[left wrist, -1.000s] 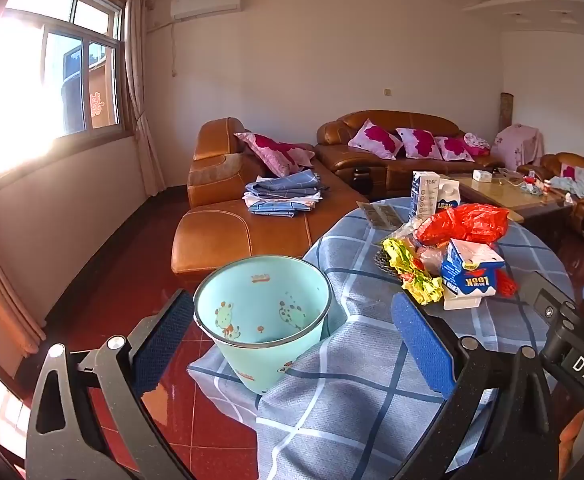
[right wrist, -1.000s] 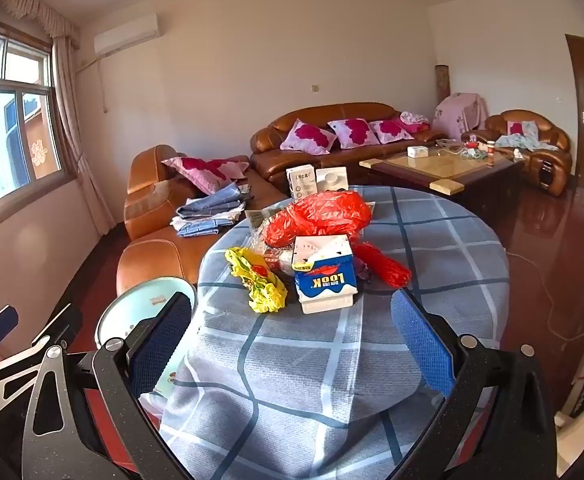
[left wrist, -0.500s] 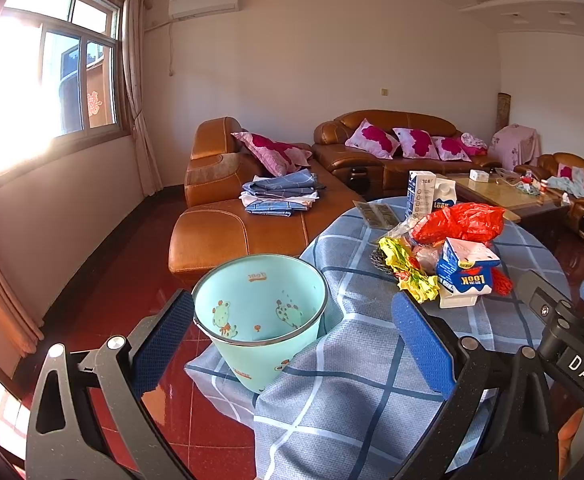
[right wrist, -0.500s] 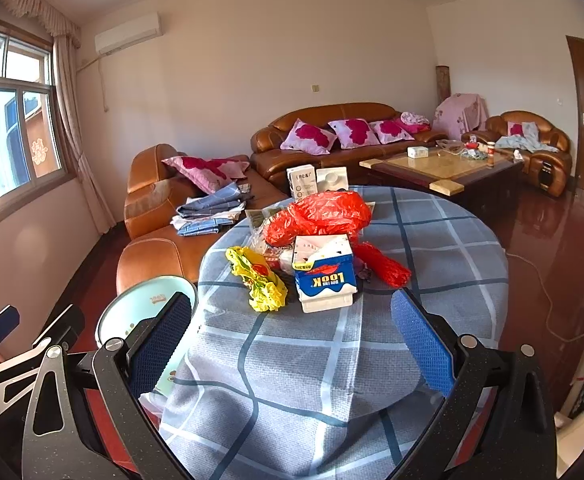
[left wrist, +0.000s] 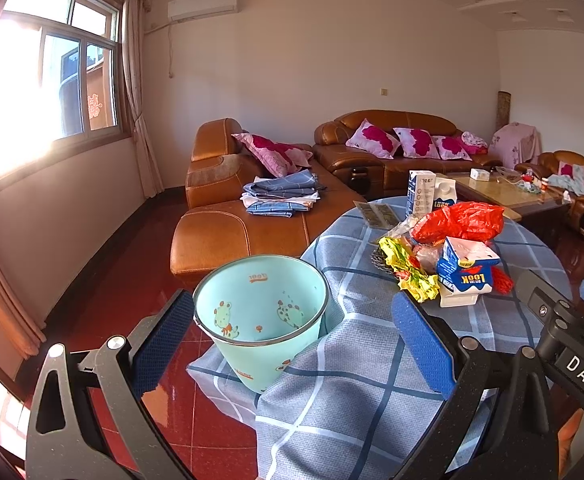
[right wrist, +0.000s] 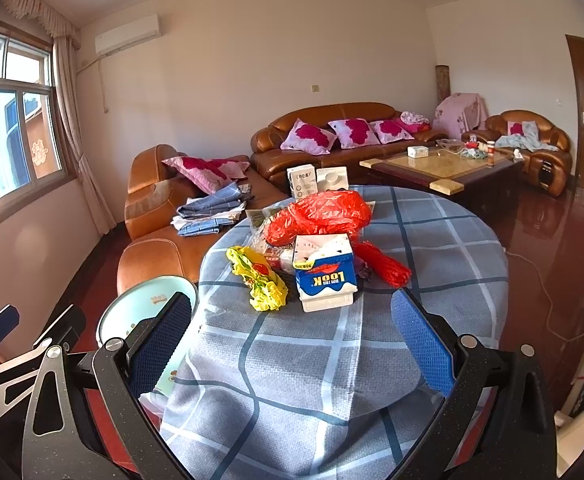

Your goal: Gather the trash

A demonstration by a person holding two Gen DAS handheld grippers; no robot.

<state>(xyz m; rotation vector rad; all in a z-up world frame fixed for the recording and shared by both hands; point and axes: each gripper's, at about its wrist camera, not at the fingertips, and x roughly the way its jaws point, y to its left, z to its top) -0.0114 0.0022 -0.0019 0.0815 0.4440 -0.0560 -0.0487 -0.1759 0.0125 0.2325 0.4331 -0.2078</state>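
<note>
**Both claws empty, trash pile ahead**

Right now the right claw (right wrist: 292, 340) hangs with jaws apart, empty, facing the trash pile on the worktop (right wrist: 432, 248). Nearest pieces lie straight ahead and slightly left: yellow wrapper (right wrist: 257, 276), long axis running away from the claw and angled left, and the blue LOOK carton (right wrist: 326, 278), lying on its side. Left claw (left wrist: 292, 344), also apart and empty, sits near the mint bin (left wrist: 259, 312) beside the worktop. Right looks nearer to the trash.
</note>
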